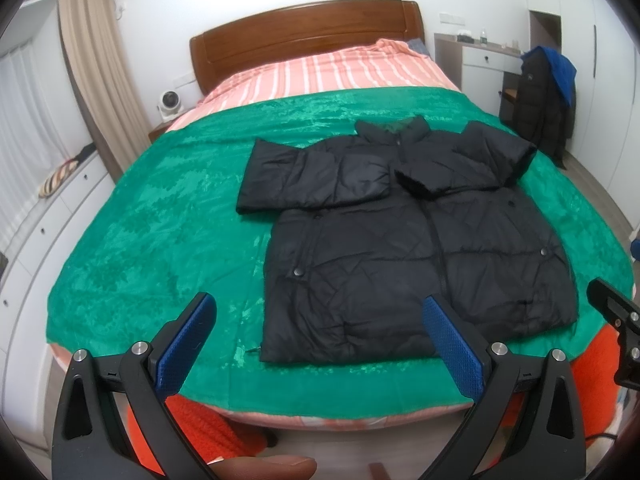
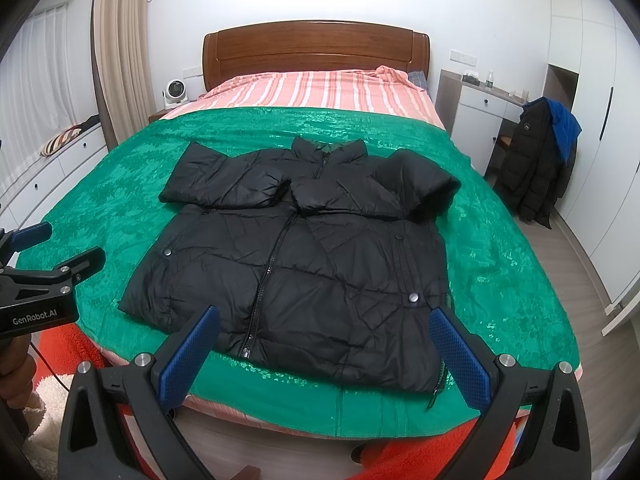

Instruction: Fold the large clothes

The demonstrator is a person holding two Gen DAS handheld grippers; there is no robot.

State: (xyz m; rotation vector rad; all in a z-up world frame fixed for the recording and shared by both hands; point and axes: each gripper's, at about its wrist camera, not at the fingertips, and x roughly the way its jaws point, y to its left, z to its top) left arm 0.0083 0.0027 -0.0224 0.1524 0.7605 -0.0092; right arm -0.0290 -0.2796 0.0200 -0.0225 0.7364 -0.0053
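A black puffer jacket (image 1: 400, 248) lies flat, front up and zipped, on the green blanket (image 1: 160, 220) of the bed. Both sleeves are folded in across its chest. It also shows in the right wrist view (image 2: 304, 264). My left gripper (image 1: 320, 312) is open and empty, held above the bed's foot edge, near the jacket's lower left hem. My right gripper (image 2: 324, 328) is open and empty, near the hem at the foot of the bed. The left gripper also shows at the left of the right wrist view (image 2: 60, 252).
The bed has a wooden headboard (image 2: 316, 52) and a striped pink sheet (image 2: 304, 92). A chair with dark and blue coats (image 2: 540, 160) stands at the right by a white desk (image 2: 480, 108). A small fan (image 2: 175, 94) sits at the left. Orange fleece (image 2: 400, 452) lies below.
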